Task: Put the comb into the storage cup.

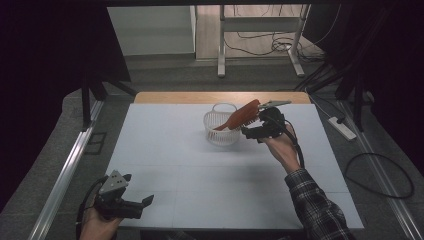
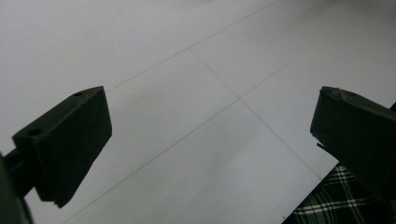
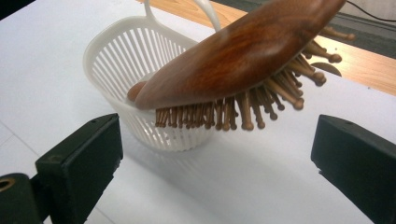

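Wooden hairbrush sits tilted in the white slatted basket — handle end down inside, bristled head jutting over the rim, pegs down. Right gripper just beside the basket, its 2 fingers spread, gripping nothing. Left gripper at the white surface's near-left corner — fingers spread too.

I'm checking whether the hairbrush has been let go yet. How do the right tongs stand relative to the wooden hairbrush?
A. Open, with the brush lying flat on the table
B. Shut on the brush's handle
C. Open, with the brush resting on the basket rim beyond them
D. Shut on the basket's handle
C: in the right gripper view the right tongs are spread wide apart, while the hairbrush leans with its handle end inside the white basket, touching neither jaw.
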The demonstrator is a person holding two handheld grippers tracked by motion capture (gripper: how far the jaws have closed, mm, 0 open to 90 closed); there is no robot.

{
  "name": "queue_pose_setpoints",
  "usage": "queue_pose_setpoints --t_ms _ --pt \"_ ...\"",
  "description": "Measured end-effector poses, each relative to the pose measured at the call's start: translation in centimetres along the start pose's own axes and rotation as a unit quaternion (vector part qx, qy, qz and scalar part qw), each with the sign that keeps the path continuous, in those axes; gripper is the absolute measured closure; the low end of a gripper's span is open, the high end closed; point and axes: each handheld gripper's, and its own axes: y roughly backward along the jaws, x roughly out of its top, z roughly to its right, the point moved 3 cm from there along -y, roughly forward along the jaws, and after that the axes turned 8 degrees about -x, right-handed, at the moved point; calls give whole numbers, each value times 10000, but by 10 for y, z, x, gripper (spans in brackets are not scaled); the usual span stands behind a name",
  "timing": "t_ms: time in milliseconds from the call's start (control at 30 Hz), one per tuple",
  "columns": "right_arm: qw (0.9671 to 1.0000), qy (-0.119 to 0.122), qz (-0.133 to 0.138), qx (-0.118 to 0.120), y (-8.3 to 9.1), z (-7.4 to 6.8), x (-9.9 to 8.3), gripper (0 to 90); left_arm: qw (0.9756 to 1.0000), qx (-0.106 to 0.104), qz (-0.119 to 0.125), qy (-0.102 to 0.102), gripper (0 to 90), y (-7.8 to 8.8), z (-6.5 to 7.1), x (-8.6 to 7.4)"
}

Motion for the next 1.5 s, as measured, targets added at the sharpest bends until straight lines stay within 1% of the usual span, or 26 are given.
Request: queue_pose_setpoints --t_ms 233,367,633,933,967,1067,1200,1367,1433,1500 --pt "9999 28 23 113 6 -2 -6 11 10000 11 15 19 0 0 0 0" --pt "9999 28 56 153 11 -2 -9 4 10000 11 16 21 0 0 0 0" --pt "9997 103 150 175 17 -4 -14 0 10000 13 28 37 0 1 -1 0" --pt "9993 173 198 259 23 -5 -20 0 10000 19 31 33 0 1 0 0" --pt "9992 181 219 298 24 -5 -21 0 10000 27 27 29 0 1 0 0" --pt "9988 266 191 354 26 -6 -23 0 10000 34 24 25 0 1 0 0" --pt "9986 302 183 392 28 -7 -26 0 10000 27 19 28 0 1 0 0" --pt "9986 274 181 410 33 -8 -28 0 10000 20 16 28 0 1 -1 0" --pt "9985 235 165 457 35 -7 -30 0 10000 24 19 32 0 1 -1 0" --pt "9985 254 153 452 37 -7 -31 0 10000 23 16 25 0 1 -1 0"
